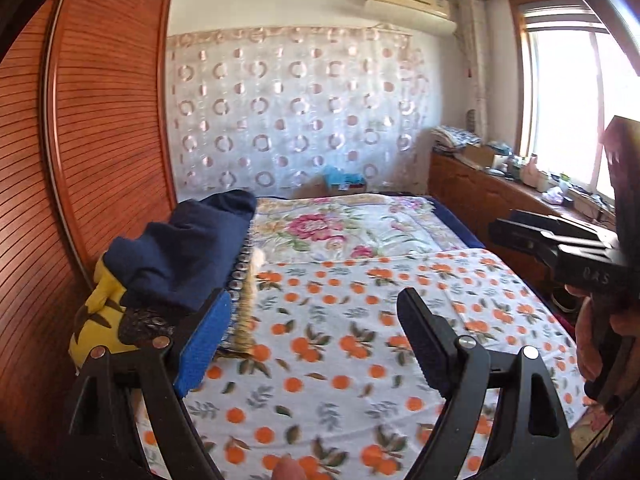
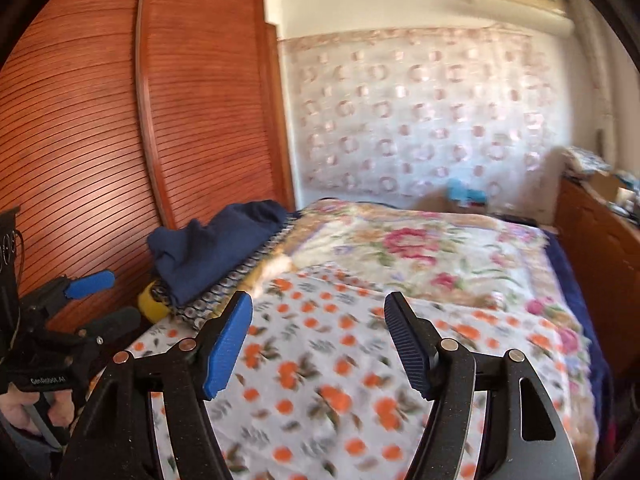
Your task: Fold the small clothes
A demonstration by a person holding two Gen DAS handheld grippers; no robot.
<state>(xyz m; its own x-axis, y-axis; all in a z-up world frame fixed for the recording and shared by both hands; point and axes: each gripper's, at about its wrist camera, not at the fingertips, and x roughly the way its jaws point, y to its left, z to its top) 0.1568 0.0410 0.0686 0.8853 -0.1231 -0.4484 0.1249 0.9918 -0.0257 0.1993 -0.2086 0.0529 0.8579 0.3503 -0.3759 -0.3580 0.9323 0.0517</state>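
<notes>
Left wrist view: left gripper (image 1: 320, 340) jaws spread wide, nothing between them, over the orange-print sheet (image 1: 332, 360). Pile (image 1: 176, 256) of navy and yellow clothes lies at the bed's left edge, just beside the left finger. Right gripper (image 1: 532, 236) at right, jaw state indiscernible.

Right wrist view: right gripper (image 2: 318, 340) wide, holding nothing, above the sheet (image 2: 320, 380). Pile (image 2: 212, 248) against the wardrobe (image 2: 120, 120). Left gripper (image 2: 92, 300) at left, parted.

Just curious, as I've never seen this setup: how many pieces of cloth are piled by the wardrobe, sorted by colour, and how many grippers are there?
Navy cloth: 1
Yellow cloth: 1
Grippers: 2, left gripper and right gripper, both open
Total: 4
</notes>
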